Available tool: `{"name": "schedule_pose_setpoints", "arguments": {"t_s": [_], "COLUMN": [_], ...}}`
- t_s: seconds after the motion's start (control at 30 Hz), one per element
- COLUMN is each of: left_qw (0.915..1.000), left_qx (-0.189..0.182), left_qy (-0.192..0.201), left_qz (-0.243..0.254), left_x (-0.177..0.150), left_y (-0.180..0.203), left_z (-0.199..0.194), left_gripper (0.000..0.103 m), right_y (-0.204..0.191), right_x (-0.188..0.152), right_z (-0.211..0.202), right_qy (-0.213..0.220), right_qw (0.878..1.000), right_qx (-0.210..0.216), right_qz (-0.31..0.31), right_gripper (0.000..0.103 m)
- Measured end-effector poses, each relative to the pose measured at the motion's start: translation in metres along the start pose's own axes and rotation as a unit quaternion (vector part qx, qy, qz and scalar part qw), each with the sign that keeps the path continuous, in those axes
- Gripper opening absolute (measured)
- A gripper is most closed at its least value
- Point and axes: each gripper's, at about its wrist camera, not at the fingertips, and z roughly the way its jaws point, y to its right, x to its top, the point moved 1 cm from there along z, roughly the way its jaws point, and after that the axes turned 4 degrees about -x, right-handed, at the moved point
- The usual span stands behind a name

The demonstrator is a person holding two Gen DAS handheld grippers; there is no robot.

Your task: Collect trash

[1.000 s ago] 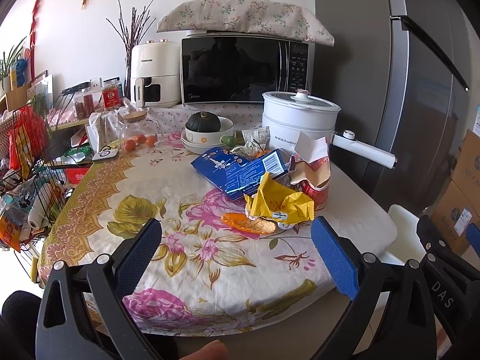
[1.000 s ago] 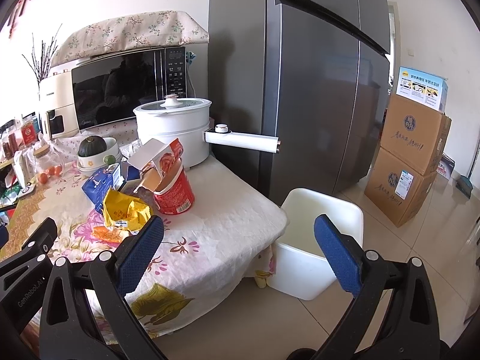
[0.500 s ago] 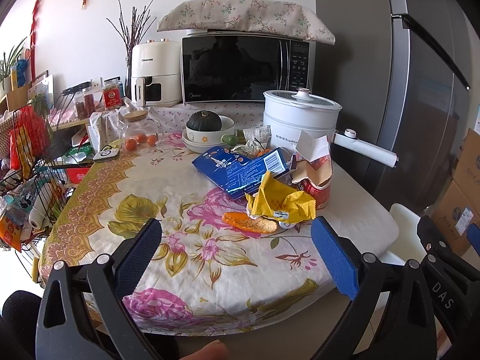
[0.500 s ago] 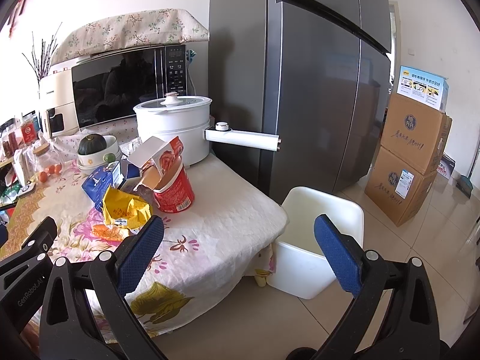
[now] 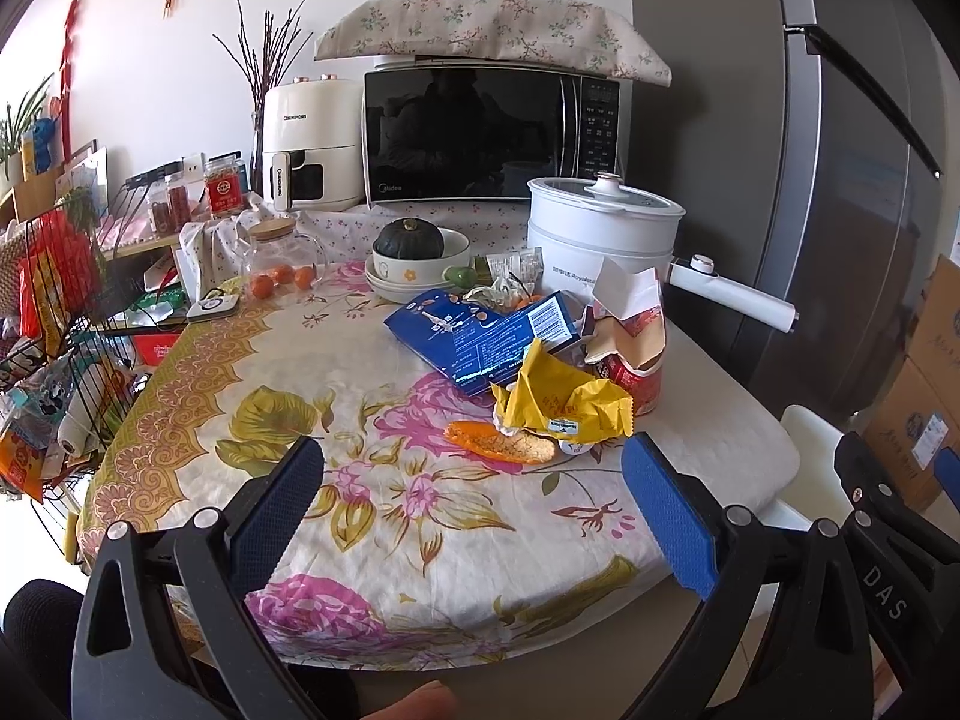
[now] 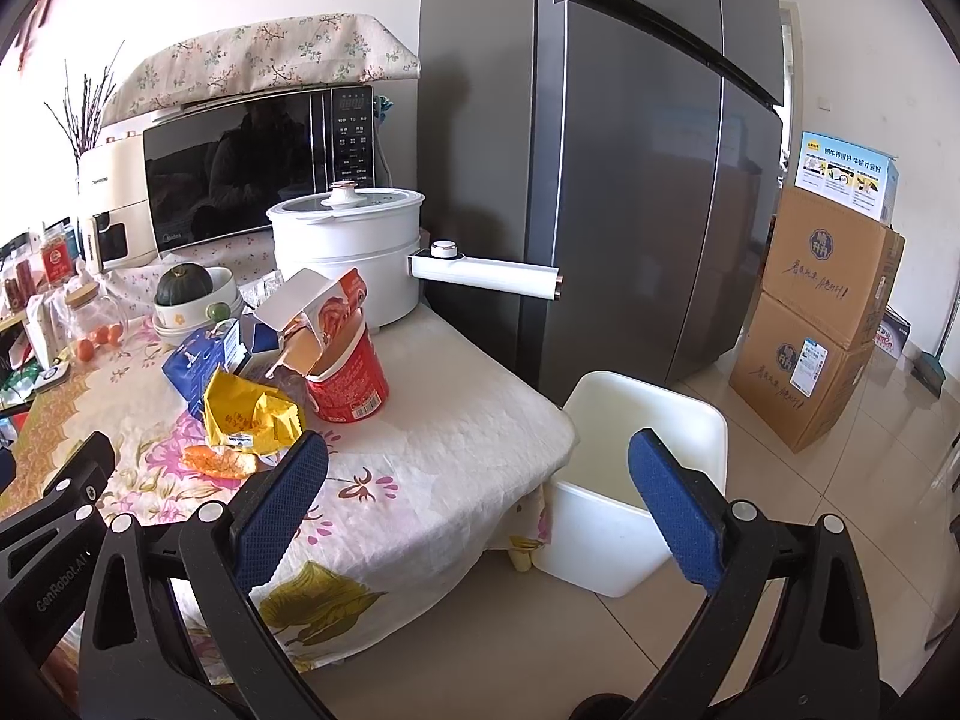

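Trash lies in a heap on the floral tablecloth (image 5: 336,396): a blue snack bag (image 5: 486,339), a crumpled yellow wrapper (image 5: 558,405), an orange peel (image 5: 498,444) and a red noodle cup (image 5: 636,372) with its paper lid torn up. The right wrist view shows the same red cup (image 6: 348,375) and yellow wrapper (image 6: 249,411). A white bin (image 6: 636,480) stands on the floor by the table's corner. My left gripper (image 5: 471,501) is open, short of the heap. My right gripper (image 6: 477,495) is open above the table corner and the bin.
A white electric pot (image 5: 600,234) with a long handle (image 6: 486,273) stands behind the trash. A microwave (image 5: 486,135), air fryer (image 5: 309,144), bowl with a squash (image 5: 414,249) and jar (image 5: 279,258) line the back. A grey fridge (image 6: 630,150) and cardboard boxes (image 6: 822,312) stand right.
Both views have shifted only slightly; the table and trash sit a little closer. Neither gripper has changed its opening.
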Motion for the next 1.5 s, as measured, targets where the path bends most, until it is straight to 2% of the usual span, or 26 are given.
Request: {"name": "schedule_pose_setpoints", "arguments": {"t_s": [0.9, 0.97, 1.03, 1.1, 1.2, 1.3, 1.4, 1.5], "left_qw": [0.9997, 0.9990, 0.9954, 0.9864, 0.9772, 0.9766, 0.9800, 0.9807], "left_qx": [0.004, -0.005, -0.023, -0.046, -0.061, -0.072, -0.084, -0.130], "left_qy": [-0.025, -0.043, -0.085, -0.139, -0.175, -0.168, -0.143, -0.101], "left_qz": [-0.005, -0.013, -0.037, -0.075, -0.103, -0.113, -0.110, -0.105], "left_x": [0.001, 0.002, 0.003, 0.004, 0.013, 0.033, 0.059, 0.103], "left_y": [0.000, -0.003, -0.011, -0.023, -0.035, -0.038, -0.032, -0.023], "left_z": [0.013, 0.022, 0.040, 0.065, 0.096, 0.114, 0.119, 0.115], "left_gripper": [0.097, 0.097, 0.097, 0.097, 0.097, 0.097, 0.097, 0.097], "right_y": [-0.003, -0.001, 0.001, 0.002, 0.005, 0.011, 0.015, 0.021], "right_x": [-0.003, -0.001, 0.002, 0.005, 0.015, 0.034, 0.060, 0.082], "right_z": [0.007, 0.014, 0.026, 0.040, 0.061, 0.080, 0.093, 0.106], "right_qy": [-0.017, -0.036, -0.070, -0.107, -0.149, -0.178, -0.182, -0.176], "right_qw": [1.000, 0.999, 0.997, 0.993, 0.985, 0.978, 0.975, 0.973], "right_qx": [-0.002, 0.010, 0.031, 0.053, 0.077, 0.089, 0.100, 0.109], "right_qz": [-0.007, 0.002, 0.017, 0.022, 0.032, 0.056, 0.080, 0.100], "right_gripper": [0.096, 0.096, 0.096, 0.096, 0.096, 0.096, 0.096, 0.096]}}
